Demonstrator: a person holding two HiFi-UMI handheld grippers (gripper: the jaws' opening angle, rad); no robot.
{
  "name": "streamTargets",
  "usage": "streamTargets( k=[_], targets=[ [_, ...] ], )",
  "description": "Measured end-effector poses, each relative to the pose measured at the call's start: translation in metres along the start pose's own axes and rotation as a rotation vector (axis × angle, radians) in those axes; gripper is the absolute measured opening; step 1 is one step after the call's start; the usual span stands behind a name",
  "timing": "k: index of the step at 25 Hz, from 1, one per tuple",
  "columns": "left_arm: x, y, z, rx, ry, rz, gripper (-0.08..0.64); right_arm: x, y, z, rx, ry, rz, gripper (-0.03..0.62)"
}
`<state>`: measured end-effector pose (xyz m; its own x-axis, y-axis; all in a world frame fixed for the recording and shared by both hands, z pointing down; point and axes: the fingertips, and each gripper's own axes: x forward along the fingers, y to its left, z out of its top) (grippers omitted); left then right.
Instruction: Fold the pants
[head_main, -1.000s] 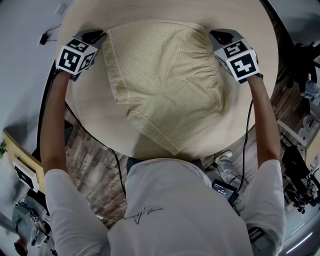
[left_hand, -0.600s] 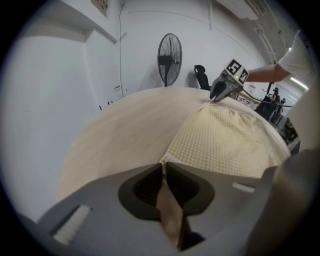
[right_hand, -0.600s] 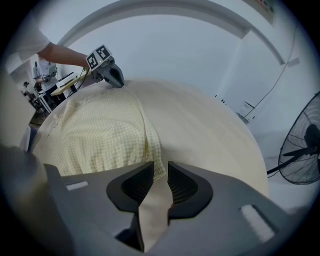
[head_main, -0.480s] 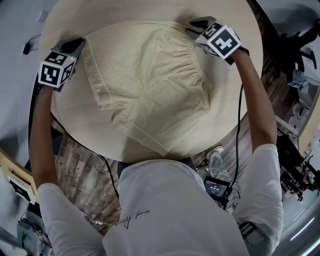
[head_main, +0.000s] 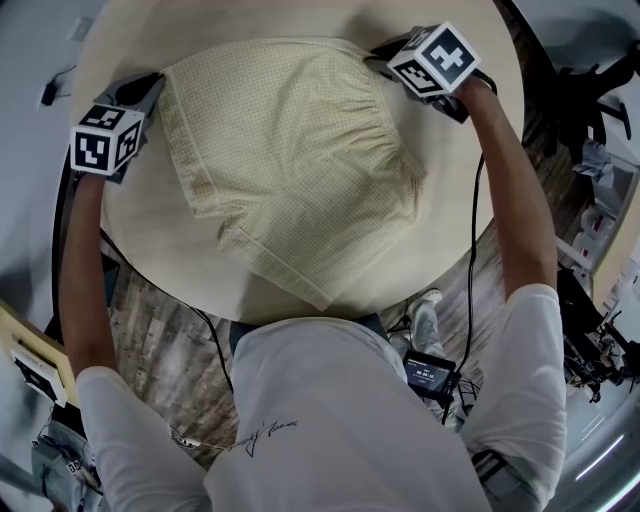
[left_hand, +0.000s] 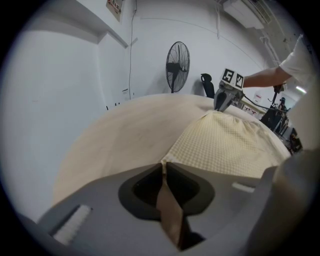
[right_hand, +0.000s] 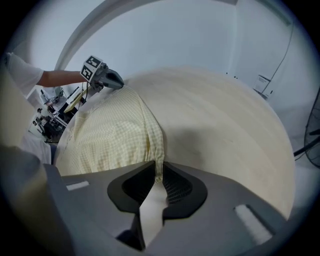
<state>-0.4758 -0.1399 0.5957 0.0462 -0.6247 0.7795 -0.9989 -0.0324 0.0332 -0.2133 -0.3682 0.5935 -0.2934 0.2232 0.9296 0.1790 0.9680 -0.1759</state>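
Note:
Pale yellow checked pants (head_main: 290, 160) lie spread flat on the round wooden table (head_main: 130, 220), waistband at the far side and leg hems toward the person. My left gripper (head_main: 150, 88) is shut on the waistband's left corner, and the cloth (left_hand: 230, 145) runs in between its jaws (left_hand: 165, 165). My right gripper (head_main: 380, 52) is at the right corner. Its jaws have just been closing, and a gathered fold of the cloth (right_hand: 115, 135) is pinched between them (right_hand: 159, 167). Each gripper shows in the other's view: the right gripper (left_hand: 222, 97), the left gripper (right_hand: 107, 79).
The table's near edge (head_main: 300, 315) is right in front of the person, with wood floor (head_main: 160, 310) and cables below. A standing fan (left_hand: 177, 65) is beyond the table. Bare tabletop (right_hand: 225, 140) lies on the far side of the pants.
The right gripper has shifted toward the table's far side and tipped more steeply down onto the waistband's right corner. The left gripper stays at the left corner.

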Motion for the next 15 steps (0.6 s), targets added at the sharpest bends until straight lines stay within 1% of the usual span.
streamTargets(
  k=[3,5,7,11,13,15],
  targets=[
    [-0.002,-0.002,-0.001,-0.002,0.023,0.035,0.083,-0.003,0.003,0.001,-0.029,0.002,-0.035,0.038],
    [-0.002,-0.002,0.0,0.009,0.049,0.058,0.083,-0.006,0.002,0.001,-0.031,-0.005,-0.052,0.034],
    [-0.001,-0.001,-0.001,0.045,0.074,0.072,0.083,-0.007,-0.003,-0.002,-0.026,0.007,-0.072,0.032],
    [-0.01,0.001,-0.012,0.117,0.13,0.117,0.083,-0.012,-0.005,0.002,-0.057,0.031,-0.106,0.031],
    [-0.015,-0.001,-0.012,0.135,0.127,0.13,0.083,-0.017,-0.003,0.004,-0.063,0.026,-0.112,0.031],
    [-0.021,-0.005,-0.01,0.136,0.109,0.134,0.083,-0.02,-0.001,0.005,-0.068,0.024,-0.117,0.032]
  ],
)
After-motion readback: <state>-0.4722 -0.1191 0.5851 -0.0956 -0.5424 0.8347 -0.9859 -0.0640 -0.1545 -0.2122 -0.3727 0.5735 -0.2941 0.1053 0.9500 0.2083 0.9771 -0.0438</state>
